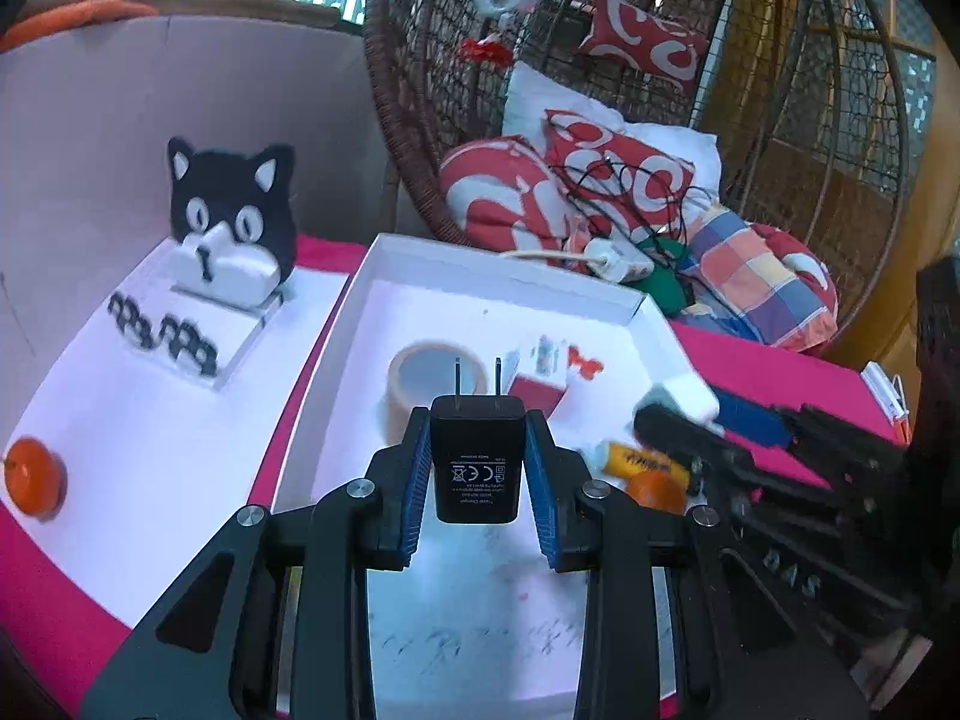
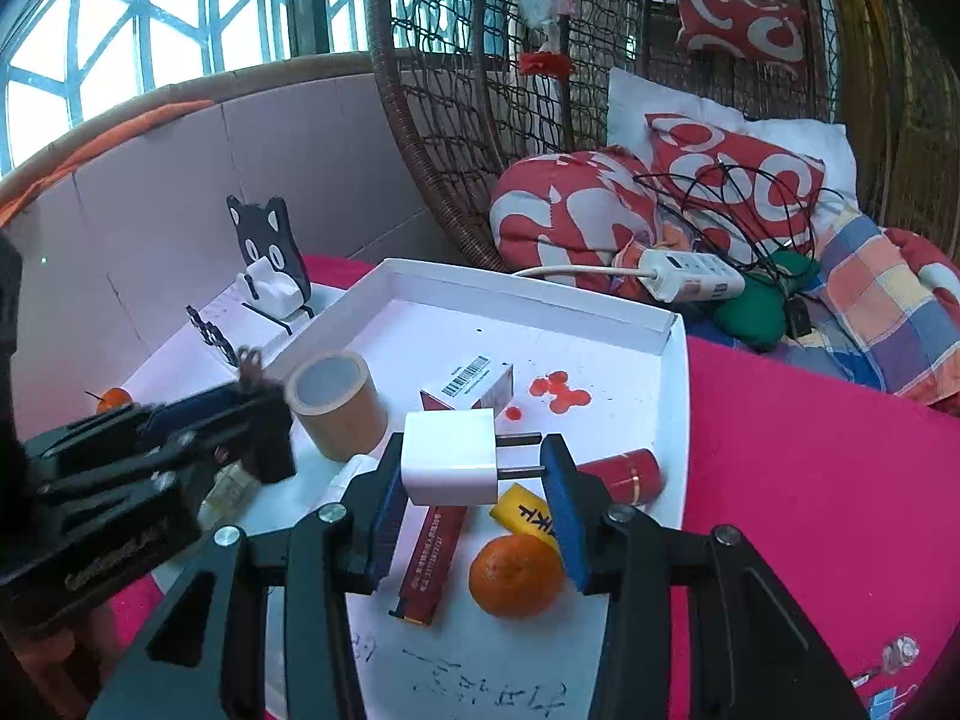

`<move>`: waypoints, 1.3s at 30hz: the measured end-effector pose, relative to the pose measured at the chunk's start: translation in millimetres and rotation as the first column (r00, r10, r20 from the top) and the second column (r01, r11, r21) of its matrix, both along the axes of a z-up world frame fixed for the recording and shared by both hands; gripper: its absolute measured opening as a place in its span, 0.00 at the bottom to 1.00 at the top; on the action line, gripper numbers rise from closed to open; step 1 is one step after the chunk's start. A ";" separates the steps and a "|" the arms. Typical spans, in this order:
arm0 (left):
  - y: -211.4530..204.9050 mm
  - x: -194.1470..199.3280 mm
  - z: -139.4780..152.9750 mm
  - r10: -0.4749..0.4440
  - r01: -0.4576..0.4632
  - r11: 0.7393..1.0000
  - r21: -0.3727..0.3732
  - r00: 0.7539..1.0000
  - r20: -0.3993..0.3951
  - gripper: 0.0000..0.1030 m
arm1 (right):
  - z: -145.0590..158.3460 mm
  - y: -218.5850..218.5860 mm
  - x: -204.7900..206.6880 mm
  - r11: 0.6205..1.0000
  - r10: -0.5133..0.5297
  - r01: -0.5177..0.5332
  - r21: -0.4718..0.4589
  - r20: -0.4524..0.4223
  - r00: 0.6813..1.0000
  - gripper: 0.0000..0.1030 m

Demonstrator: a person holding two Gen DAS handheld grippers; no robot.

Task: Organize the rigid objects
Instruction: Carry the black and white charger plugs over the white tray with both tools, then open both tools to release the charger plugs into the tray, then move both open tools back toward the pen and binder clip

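Two chargers hang over the white tray [image 2: 672,324]: left gripper [image 1: 478,468] clamps the black charger [image 1: 477,462], right gripper [image 2: 474,480] the white charger [image 2: 450,459], whose prong-side grip may slip and drop it onto the mandarin [image 2: 516,576].

You have two chargers in view: one black charger [image 1: 476,457] and one white charger [image 2: 450,457]. The white tray [image 2: 672,420] holds one tape roll [image 2: 336,414], one barcoded box [image 2: 474,387], one red tube [image 2: 624,474], one dark red carton [image 2: 432,558] and one yellow tube [image 2: 525,513]. You can count two oranges: one in the tray [image 2: 516,576], one on the white sheet [image 1: 35,477]. One cat-shaped stand [image 1: 231,222].
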State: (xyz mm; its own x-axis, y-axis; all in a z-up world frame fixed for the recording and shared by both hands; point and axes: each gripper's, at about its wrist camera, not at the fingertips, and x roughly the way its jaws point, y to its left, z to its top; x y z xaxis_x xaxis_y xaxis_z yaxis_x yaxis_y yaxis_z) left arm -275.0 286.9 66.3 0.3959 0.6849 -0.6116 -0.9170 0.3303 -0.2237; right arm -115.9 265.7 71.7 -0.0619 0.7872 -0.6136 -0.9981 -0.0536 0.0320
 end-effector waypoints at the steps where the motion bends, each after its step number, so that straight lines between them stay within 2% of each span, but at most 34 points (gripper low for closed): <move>1: -0.6 -0.5 -1.2 0.002 -0.002 1.000 -0.002 1.000 -0.003 0.28 | -1.1 1.4 -1.3 1.000 -0.004 0.004 -0.002 0.002 1.000 0.42; 4: -1.7 -2.3 -4.6 0.006 -0.006 1.000 -0.009 1.000 -0.008 0.28 | -3.2 5.7 -2.5 1.000 -0.027 0.027 0.000 0.001 1.000 0.43; 6: -2.2 -0.9 -4.9 0.007 -0.007 1.000 -0.005 1.000 -0.014 0.28 | -3.5 3.5 -4.1 0.999 -0.047 0.046 0.014 0.031 0.998 0.44; 8: -3.3 -1.4 -2.9 0.014 -0.014 1.000 0.006 1.000 -0.008 0.28 | -1.3 -3.9 -6.9 0.998 -0.047 0.044 0.051 0.063 0.997 0.64; 9: -3.2 -2.3 -1.9 0.022 -0.022 1.000 0.007 1.000 0.000 0.28 | 1.3 -10.4 -8.0 0.995 -0.054 0.048 0.083 0.081 0.995 0.83; 10: -2.7 -5.4 -0.3 0.035 -0.035 0.999 0.010 0.999 0.012 0.28 | 3.0 -13.4 -8.6 0.994 -0.051 0.042 0.103 0.091 0.995 0.90; 12: -2.1 -10.1 2.1 0.050 -0.051 0.999 0.012 0.998 0.030 0.34 | 6.8 -18.9 -10.9 0.992 -0.036 0.022 0.125 0.113 0.993 0.93; 13: -1.8 -11.9 3.2 0.058 -0.058 0.998 0.012 0.998 0.032 0.45 | 8.4 -20.9 -10.6 0.991 -0.035 0.020 0.130 0.116 0.993 0.94; 14: -1.7 -14.4 4.4 0.071 -0.071 0.997 0.015 0.997 0.029 0.65 | 10.4 -23.6 -9.0 0.991 -0.035 0.020 0.136 0.110 0.993 0.94; 15: -2.8 -17.3 5.9 0.087 -0.088 0.996 0.024 0.996 0.029 0.78 | 13.6 -28.1 -4.2 0.990 -0.035 0.022 0.140 0.091 0.995 0.96; 16: -4.5 -20.7 7.4 0.099 -0.100 0.994 0.033 0.994 0.036 0.97 | 16.2 -33.0 0.8 0.989 -0.043 0.032 0.146 0.076 0.996 1.00; 17: -7.5 -25.7 10.3 0.108 -0.110 0.993 0.045 0.993 0.050 1.00 | 19.4 -39.5 7.2 0.986 -0.055 0.044 0.161 0.060 0.997 1.00; 21: -23.8 -45.7 27.3 0.139 -0.148 0.984 0.096 0.986 0.091 1.00 | 41.5 -85.0 50.8 0.951 -0.145 0.147 0.272 -0.027 0.989 1.00; 24: -39.7 -64.4 48.9 0.170 -0.194 0.969 0.153 0.973 0.158 1.00 | 65.0 -126.8 91.6 0.898 -0.243 0.256 0.359 -0.082 0.967 1.00; 26: -50.0 -74.5 67.7 0.193 -0.231 0.953 0.194 0.961 0.198 1.00 | 82.7 -160.8 116.2 0.834 -0.330 0.342 0.433 -0.106 0.938 1.00; 30: -72.2 -84.8 100.5 0.233 -0.301 0.912 0.279 0.939 0.254 1.00 | 114.2 -229.3 152.5 0.682 -0.478 0.459 0.569 -0.128 0.869 1.00; 31: -75.4 -85.3 104.6 0.232 -0.305 0.907 0.289 0.937 0.262 1.00 | 117.4 -236.7 159.6 0.662 -0.503 0.476 0.579 -0.129 0.855 1.00; 32: -79.1 -85.1 109.3 0.225 -0.304 0.905 0.298 0.936 0.271 1.00 | 120.5 -245.5 167.5 0.648 -0.525 0.494 0.580 -0.129 0.841 1.00; 37: -88.2 -66.9 120.3 0.157 -0.243 0.913 0.328 0.951 0.268 1.00 | 110.5 -268.9 196.1 0.649 -0.557 0.536 0.540 -0.143 0.818 1.00; 39: -89.5 -56.2 121.0 0.134 -0.216 0.919 0.331 0.958 0.252 1.00 | 98.0 -270.0 204.1 0.669 -0.556 0.543 0.508 -0.145 0.819 1.00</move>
